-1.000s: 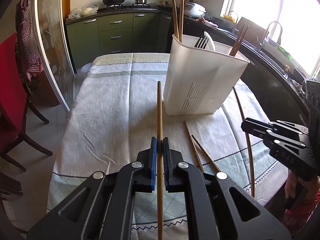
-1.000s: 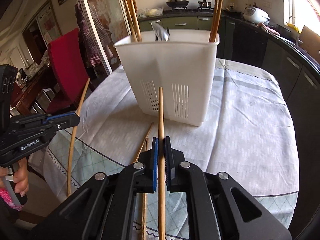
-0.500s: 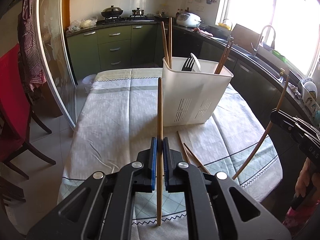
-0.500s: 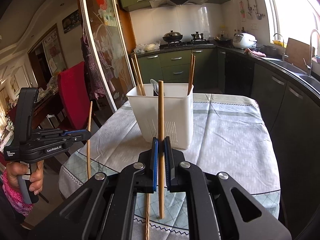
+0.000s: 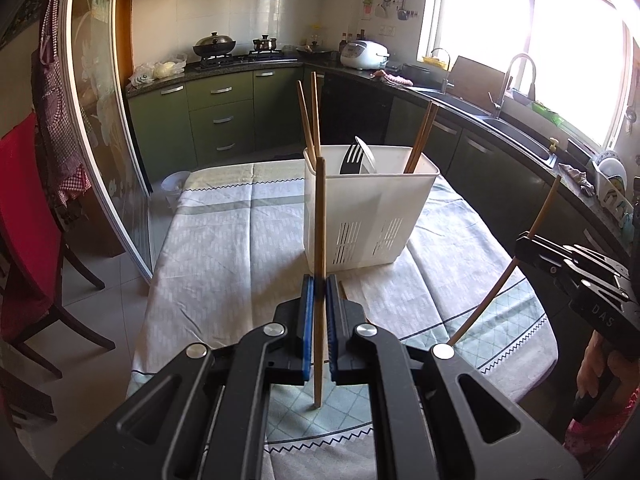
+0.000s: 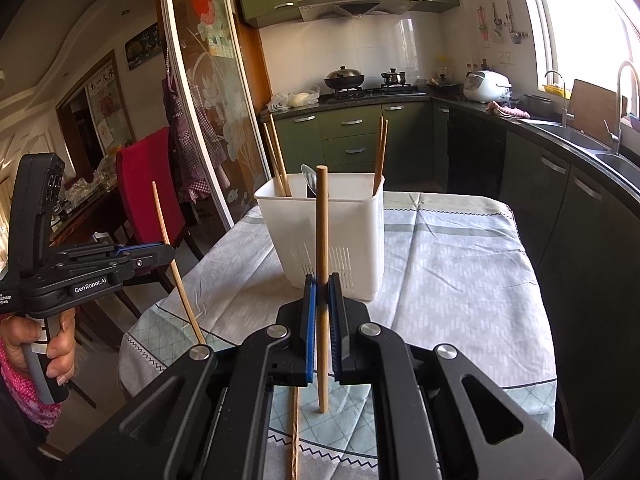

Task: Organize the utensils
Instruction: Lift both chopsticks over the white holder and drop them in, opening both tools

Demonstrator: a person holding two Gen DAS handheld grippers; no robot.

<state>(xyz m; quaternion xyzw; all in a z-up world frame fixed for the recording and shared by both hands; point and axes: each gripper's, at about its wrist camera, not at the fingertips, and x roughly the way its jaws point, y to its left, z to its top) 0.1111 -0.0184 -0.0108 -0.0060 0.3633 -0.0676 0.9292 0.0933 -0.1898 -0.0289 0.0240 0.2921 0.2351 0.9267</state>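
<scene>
A single wooden chopstick is clamped between the closed blue pads of the left gripper, its long axis standing near upright, with the lower tip hanging clear above the tabletop; a second chopstick is pinched in the same way by the right gripper, also close to vertical; from each gripper the white utensil holder lies straight ahead and slightly lower, standing on the tabletop with its open top facing up; pairs of chopsticks, a fork and a spoon are already held upright in the holder; the holder is judged to be about equally near to both grippers, so that either stick could be carried forward over the rim and lowered tip-first; one more chopstick is seen lying flat on the tabletop on the near side of the holder, its long axis pointing toward the holder.
</scene>
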